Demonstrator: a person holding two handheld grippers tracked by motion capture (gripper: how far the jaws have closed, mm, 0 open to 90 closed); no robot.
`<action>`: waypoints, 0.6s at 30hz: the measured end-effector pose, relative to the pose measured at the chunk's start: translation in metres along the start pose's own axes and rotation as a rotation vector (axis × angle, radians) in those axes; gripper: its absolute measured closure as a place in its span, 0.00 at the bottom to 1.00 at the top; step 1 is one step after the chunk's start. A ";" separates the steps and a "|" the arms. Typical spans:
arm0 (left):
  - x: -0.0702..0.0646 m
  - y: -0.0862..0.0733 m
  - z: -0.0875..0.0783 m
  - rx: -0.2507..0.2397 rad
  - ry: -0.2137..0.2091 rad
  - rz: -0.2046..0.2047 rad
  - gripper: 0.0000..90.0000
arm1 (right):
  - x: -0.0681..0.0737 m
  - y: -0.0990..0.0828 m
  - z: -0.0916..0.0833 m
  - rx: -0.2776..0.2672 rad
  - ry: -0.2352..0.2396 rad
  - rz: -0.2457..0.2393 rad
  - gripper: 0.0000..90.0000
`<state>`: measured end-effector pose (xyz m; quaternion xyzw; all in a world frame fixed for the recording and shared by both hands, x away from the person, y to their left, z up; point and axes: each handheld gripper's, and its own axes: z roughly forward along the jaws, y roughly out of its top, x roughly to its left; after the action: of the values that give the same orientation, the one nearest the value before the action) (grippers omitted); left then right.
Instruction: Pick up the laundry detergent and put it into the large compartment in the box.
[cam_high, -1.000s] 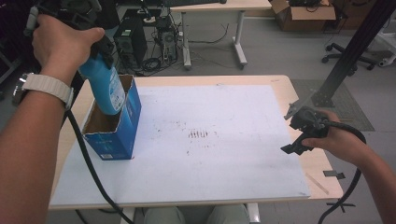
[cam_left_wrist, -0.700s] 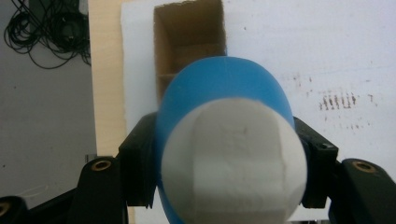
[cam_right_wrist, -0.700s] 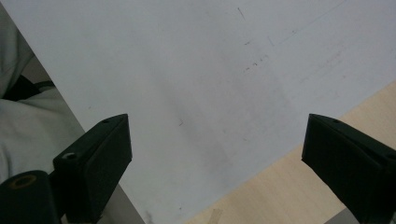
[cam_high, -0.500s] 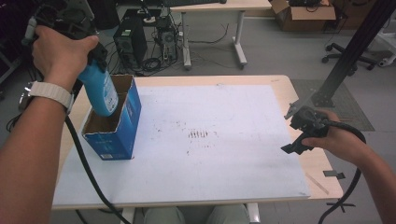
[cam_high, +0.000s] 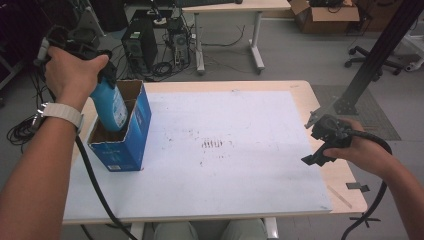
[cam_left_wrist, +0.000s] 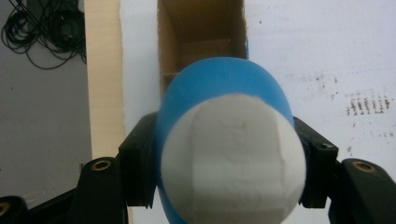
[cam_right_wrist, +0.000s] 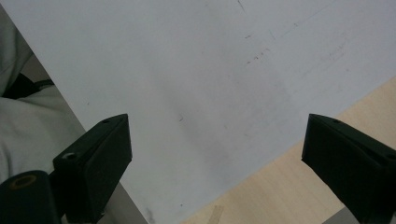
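Your left hand-held gripper, pinching blue bottle, has lowered it partway into box on desk. Continue descent. Right hand-held gripper spread, idle.

Your free room: white sheet on the worktop lies bare from box to right edge | Obstacle: open blue box at your left, its walls close round the blue bottle | Your right gripper: jaws wide, bare sheet beneath.
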<state>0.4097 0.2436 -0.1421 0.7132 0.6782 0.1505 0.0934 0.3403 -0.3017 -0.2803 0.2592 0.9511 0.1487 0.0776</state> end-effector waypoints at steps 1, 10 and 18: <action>0.000 -0.001 0.002 -0.001 0.002 0.003 0.42 | 0.000 0.000 0.000 0.001 0.000 0.000 0.09; 0.004 -0.009 0.029 0.006 0.000 0.009 0.42 | -0.001 -0.001 0.002 0.002 0.000 0.005 0.09; 0.002 -0.018 0.059 0.016 -0.001 0.020 0.42 | 0.001 0.000 0.003 0.003 0.004 0.004 0.09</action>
<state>0.4132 0.2507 -0.2032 0.7207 0.6722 0.1455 0.0865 0.3403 -0.3010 -0.2831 0.2609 0.9509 0.1481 0.0753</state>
